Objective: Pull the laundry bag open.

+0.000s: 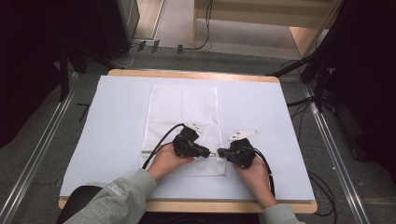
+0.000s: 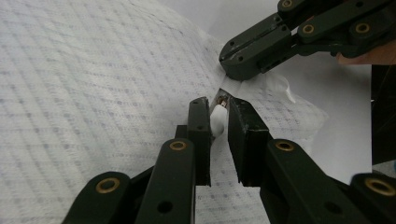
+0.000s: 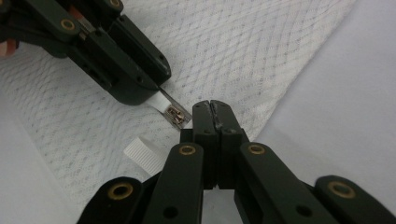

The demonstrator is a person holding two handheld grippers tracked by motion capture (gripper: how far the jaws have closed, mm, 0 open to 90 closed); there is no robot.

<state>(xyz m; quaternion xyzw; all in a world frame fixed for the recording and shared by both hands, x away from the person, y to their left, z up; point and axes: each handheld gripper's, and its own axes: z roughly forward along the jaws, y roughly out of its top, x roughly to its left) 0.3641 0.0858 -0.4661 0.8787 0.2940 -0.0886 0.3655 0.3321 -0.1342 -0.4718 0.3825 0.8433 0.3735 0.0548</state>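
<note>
White mesh laundry bag (image 1: 183, 121) flat on worktop (image 1: 261, 107). Right hand-held gripper (image 3: 215, 108) clenched on bag's near corner; left hand-held gripper (image 2: 219, 105) pinching zipper pull (image 3: 176, 115), jaws slightly apart.

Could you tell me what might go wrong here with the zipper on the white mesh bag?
The left hand-held gripper has only a narrow hold on the zipper pull, so it may slip off. The right hand-held gripper pinches just the corner of the mesh bag, so the fabric could bunch or pull free.
</note>
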